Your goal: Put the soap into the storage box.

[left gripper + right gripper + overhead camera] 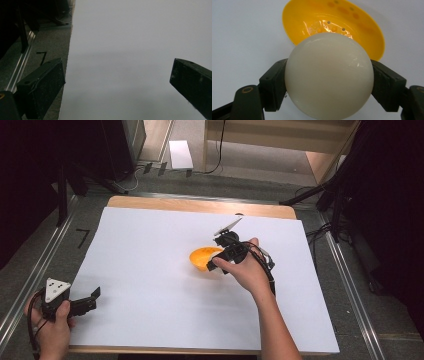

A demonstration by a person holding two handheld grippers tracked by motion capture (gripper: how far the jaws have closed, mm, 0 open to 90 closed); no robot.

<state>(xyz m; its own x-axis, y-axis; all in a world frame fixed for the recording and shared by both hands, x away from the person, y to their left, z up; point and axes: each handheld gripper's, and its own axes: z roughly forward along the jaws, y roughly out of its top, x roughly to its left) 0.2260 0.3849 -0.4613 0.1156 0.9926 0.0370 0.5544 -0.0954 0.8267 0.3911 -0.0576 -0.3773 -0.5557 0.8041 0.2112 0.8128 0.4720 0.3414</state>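
1. The worktop (pixel 150 270), a wide flat surface under a white sheet with a wooden edge along the far side, takes up the middle of the high view.
2. The shallow orange plastic bowl (pixel 202 257) sits right of centre in the high view. In the right gripper view it lies in the upper middle of the frame (pixel 362 32), directly beyond the ball and tilted open toward the camera.
3. The right hand-held gripper (pixel 220 262) is at the bowl's right rim in the high view. Its jaws are clamped on either side of the smooth white ball (pixel 329 75), which sits in the centre of the right gripper view.
4. The left hand-held gripper (pixel 89 301) rests at the lower left of the high view, well apart from the bowl, jaws spread wide with nothing between them.
5. Judgement: the ball probably goes into the bowl, which lies straight ahead along the jaws, so the right hand needs only a short forward move before letting go.
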